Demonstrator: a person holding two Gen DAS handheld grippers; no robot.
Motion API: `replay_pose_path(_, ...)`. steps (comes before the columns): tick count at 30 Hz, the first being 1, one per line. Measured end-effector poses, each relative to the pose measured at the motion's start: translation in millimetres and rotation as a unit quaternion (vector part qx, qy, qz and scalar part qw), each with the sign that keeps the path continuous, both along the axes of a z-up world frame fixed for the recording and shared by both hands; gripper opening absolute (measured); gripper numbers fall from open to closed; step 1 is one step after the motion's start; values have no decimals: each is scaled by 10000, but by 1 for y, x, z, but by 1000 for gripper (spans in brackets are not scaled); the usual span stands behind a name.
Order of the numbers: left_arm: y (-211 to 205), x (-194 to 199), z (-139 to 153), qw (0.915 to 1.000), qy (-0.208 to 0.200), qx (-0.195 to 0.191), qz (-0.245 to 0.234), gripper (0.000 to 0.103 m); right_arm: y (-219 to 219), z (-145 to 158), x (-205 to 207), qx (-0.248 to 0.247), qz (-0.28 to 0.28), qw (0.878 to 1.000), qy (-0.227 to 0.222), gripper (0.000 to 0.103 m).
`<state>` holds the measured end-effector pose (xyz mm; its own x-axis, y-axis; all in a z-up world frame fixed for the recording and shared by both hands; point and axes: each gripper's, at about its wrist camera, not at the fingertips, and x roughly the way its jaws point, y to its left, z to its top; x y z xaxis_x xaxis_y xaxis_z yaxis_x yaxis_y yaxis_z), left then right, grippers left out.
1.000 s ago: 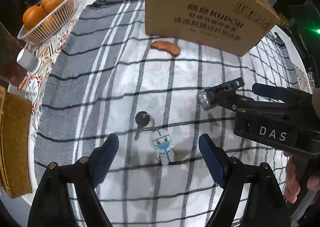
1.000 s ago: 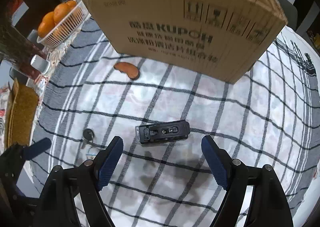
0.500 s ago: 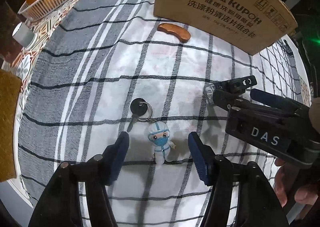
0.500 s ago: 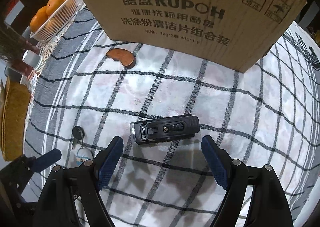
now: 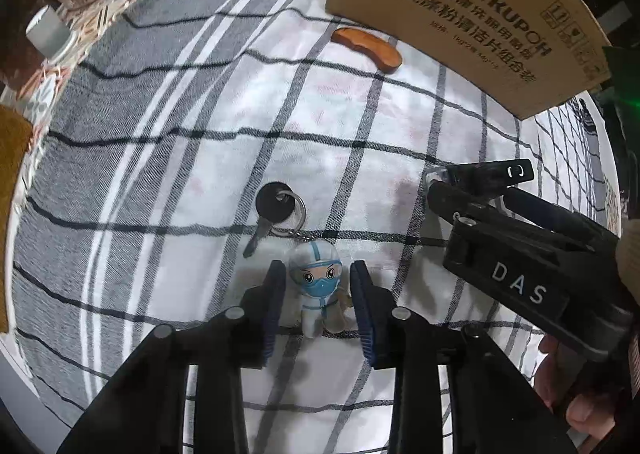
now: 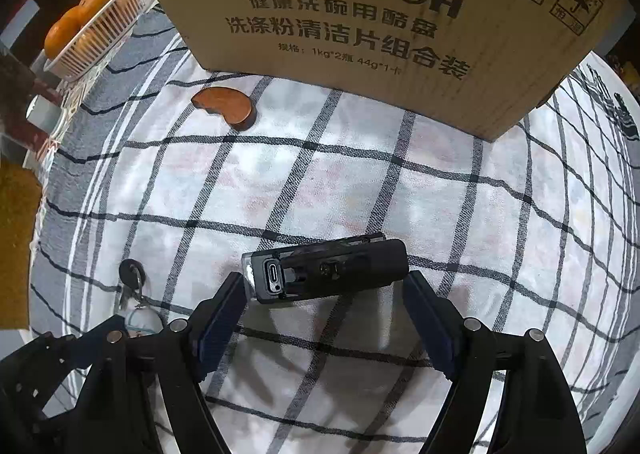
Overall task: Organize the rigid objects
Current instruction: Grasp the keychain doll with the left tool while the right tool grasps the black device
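A small figurine keychain (image 5: 316,282) in a white suit and blue mask lies on the checked cloth (image 5: 200,133), chained to a black-headed key (image 5: 272,205). My left gripper (image 5: 316,294) points down over it. Its jaws are closing, with the blue pads (image 5: 276,294) tight against the figurine's sides. A black rectangular device (image 6: 332,270) with a charging port lies to the right. My right gripper (image 6: 324,282) stands open low over it, one fingertip beyond each end. The left wrist view shows the device (image 5: 492,173) partly hidden behind that gripper.
A large cardboard box (image 6: 360,33) stands at the back of the table. A brown curved wooden piece (image 6: 226,105) lies before it. A white basket of oranges (image 6: 92,29) and a white cup (image 5: 48,29) sit far left. A person's hand (image 5: 580,414) holds the right gripper.
My left gripper sank and its jaws went from wide apart to tight around the figurine. My right gripper came down, so the black device now lies between its fingertips.
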<state>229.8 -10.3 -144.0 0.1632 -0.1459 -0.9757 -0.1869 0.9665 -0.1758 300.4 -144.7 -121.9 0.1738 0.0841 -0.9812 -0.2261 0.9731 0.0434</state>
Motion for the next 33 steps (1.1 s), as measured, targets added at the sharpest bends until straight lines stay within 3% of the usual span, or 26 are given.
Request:
replay_pose_path(9, 1, 2, -4, 9998, -132, 137, 82, 27, -8, -5, -8, 178, -122, 9998, -33, 74)
replay_pose_path(17, -3, 1, 0, 9990, -293, 312, -136, 27, -20, 1, -17, 207, -278, 9993, -164, 72)
replay_pose_path(19, -5, 1, 3, 9987, -361, 311, -172, 27, -25, 6, -22, 292, -301, 9990, -174, 43)
replay_pose_path(24, -9, 3, 8, 9978, -470, 368, -300, 27, -34, 18, -30, 187, -336, 9989, -272, 38)
replay_pose_path(27, -9, 2, 7, 9979, -466, 339, -302, 27, -37, 17, -29, 259, -334, 9990, -168, 38)
replay_pose_path(29, -8, 3, 7, 9978, -477, 383, -273, 27, -39, 17, -27, 310, -367, 9988, -113, 44)
replay_pose_path(31, -8, 3, 5, 9979, -465, 361, -265, 27, -40, 18, -25, 196, -373, 9991, -105, 61)
replay_pose_path(33, -7, 3, 4, 9981, -454, 342, -241, 27, -36, 18, -20, -7, -314, 9994, -156, 70)
